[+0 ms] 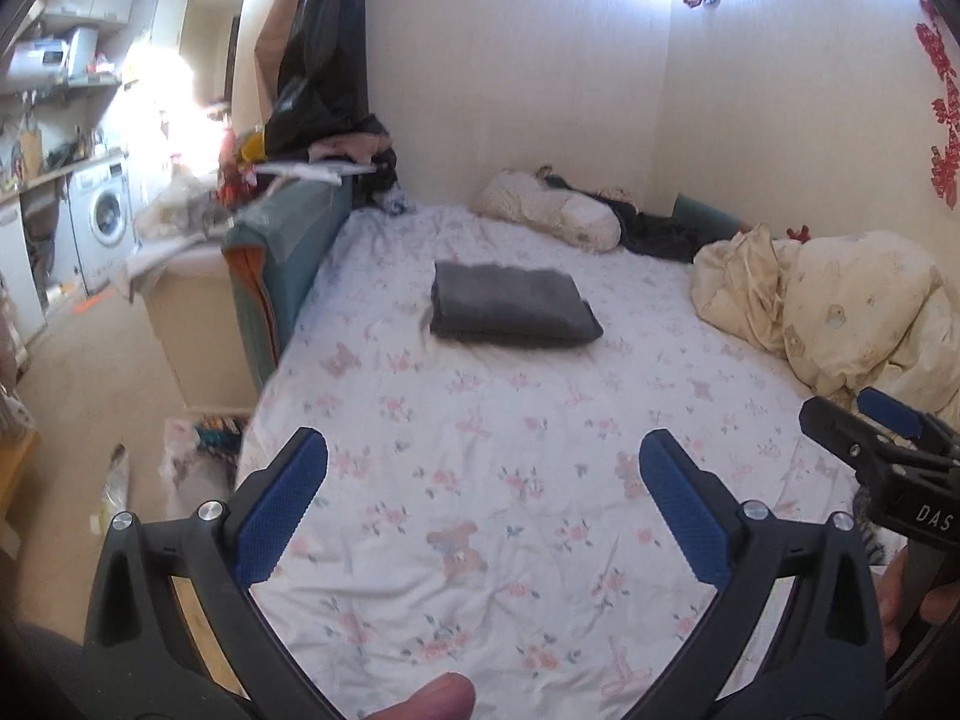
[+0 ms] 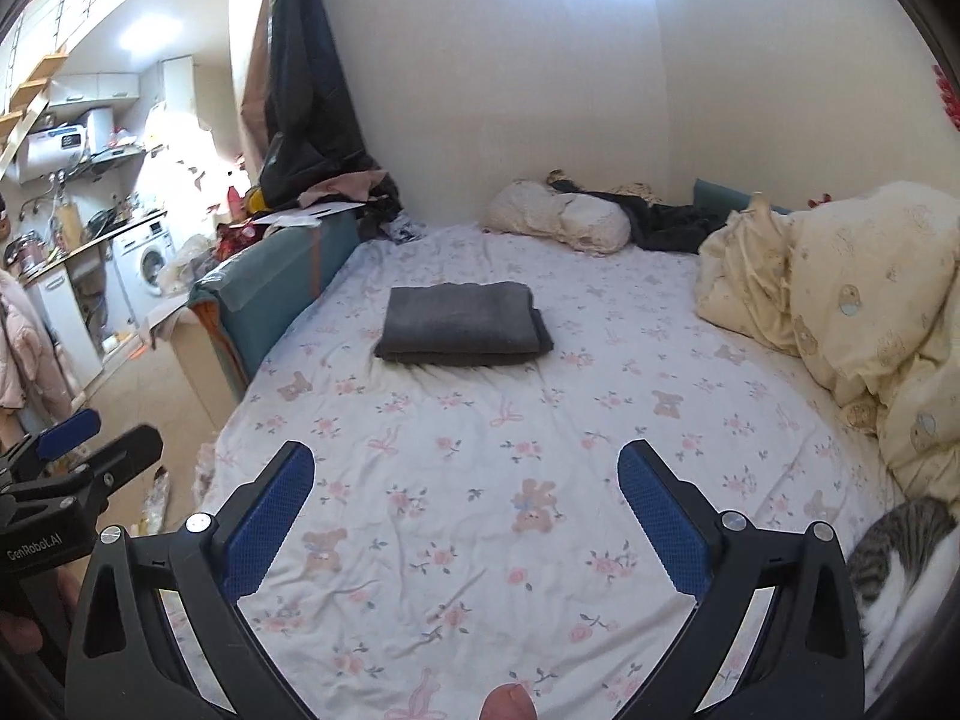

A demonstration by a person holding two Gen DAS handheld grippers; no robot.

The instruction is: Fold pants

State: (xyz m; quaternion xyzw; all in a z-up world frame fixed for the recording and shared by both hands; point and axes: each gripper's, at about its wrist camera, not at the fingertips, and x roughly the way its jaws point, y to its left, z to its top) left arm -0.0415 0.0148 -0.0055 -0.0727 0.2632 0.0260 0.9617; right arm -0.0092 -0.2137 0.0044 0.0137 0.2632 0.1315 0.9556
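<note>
Pants (image 2: 462, 324) lie folded on floral bedsheet (image 2: 480, 540).

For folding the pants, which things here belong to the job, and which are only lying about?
For the job:
- folded grey pants
- left gripper, open
- right gripper, open
- bed sheet as work surface

Lying about:
- cream duvet
- pillow
- cat
- washing machine

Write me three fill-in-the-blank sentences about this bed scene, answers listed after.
1. The dark grey pants lie ____ on the floral bedsheet.
2. Both the left tongs and the right tongs are ____ and hold nothing.
3. At the right edge of the right wrist view lies a striped ____.

Missing words: folded; open; cat
</note>
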